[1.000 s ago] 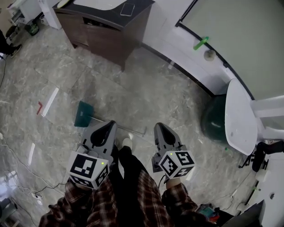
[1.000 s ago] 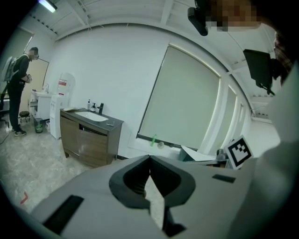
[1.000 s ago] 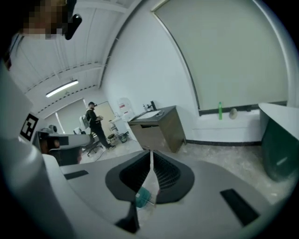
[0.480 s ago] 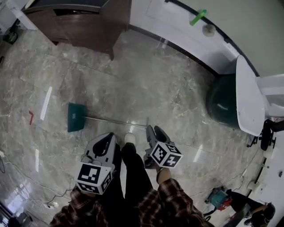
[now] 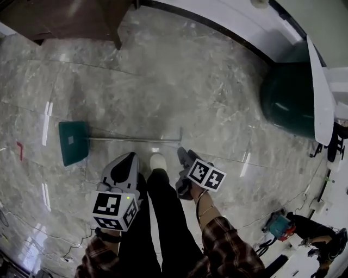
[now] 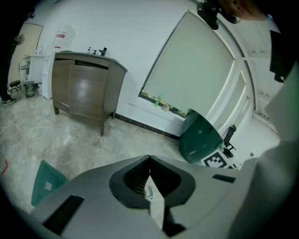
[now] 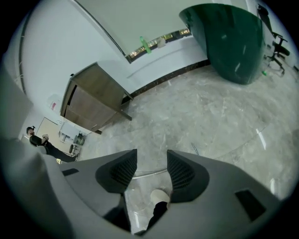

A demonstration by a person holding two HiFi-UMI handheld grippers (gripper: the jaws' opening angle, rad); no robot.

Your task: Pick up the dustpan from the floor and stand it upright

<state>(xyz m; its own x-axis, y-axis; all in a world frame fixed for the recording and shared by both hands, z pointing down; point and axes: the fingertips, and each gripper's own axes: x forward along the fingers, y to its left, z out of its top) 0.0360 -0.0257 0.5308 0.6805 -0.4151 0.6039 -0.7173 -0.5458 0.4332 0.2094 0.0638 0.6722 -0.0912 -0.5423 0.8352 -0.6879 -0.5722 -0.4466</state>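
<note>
The green dustpan (image 5: pixel 72 141) lies flat on the grey marble floor, and its thin metal handle (image 5: pixel 136 140) runs right to an end near my right gripper. My right gripper (image 5: pixel 182 155) hangs low just in front of that handle end. Its jaws are opening, with only floor and the handle (image 7: pixel 149 173) seen past the gap of the right gripper (image 7: pixel 150 156). My left gripper (image 5: pixel 130 161) is low beside the person's leg, short of the handle. The left gripper (image 6: pixel 149 158) is shut and empty, and the dustpan (image 6: pixel 46 182) shows at lower left.
A dark wooden cabinet (image 5: pixel 81 16) stands at the back left. A large green bin (image 5: pixel 288 98) with a white lid sits at the right by the white wall. The person's white shoe (image 5: pixel 157 161) is between the grippers. Cables lie at the lower left (image 5: pixel 65 247).
Both grippers have dropped toward the floor and closer to the dustpan handle. The right gripper has rolled and its jaws have parted. The dustpan has not moved.
</note>
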